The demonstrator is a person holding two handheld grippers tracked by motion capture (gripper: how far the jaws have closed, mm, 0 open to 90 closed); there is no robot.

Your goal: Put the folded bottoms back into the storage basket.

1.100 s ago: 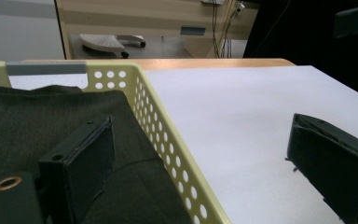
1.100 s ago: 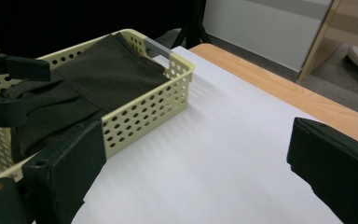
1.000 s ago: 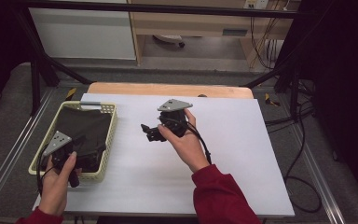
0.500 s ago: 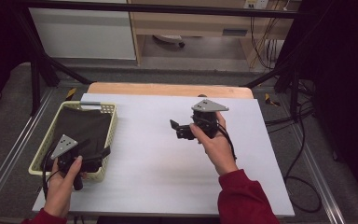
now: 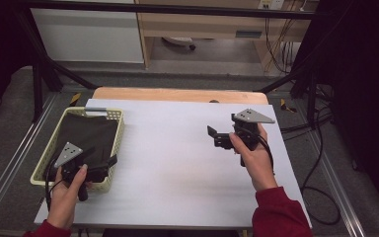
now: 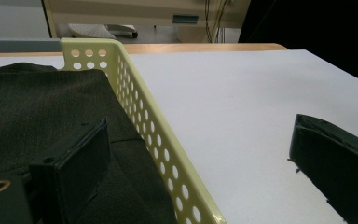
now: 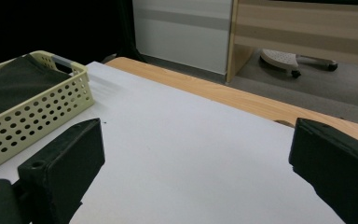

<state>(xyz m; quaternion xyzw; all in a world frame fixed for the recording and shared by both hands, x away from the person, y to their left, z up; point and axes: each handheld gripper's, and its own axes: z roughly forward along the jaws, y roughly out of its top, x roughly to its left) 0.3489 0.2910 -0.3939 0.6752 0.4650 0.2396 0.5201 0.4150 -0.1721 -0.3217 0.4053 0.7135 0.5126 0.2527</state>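
Dark cloth [image 5: 86, 136] folded in yellow basket [image 5: 120, 129]

Perforated glossy plastic basket [image 6: 154, 122] holds matt, seemingly woven dark cloth [image 6: 32, 107]; table [image 5: 177, 148] smooth matt white.

Two black grippers, left [image 5: 109, 163] and right [image 5: 216, 138], blocky flat-faced jaws | grey three-cornered plate with small holes atop each | black cable trailing from each | brass eyelet at jaw base | person's sleeves [image 5: 281, 217] dark red
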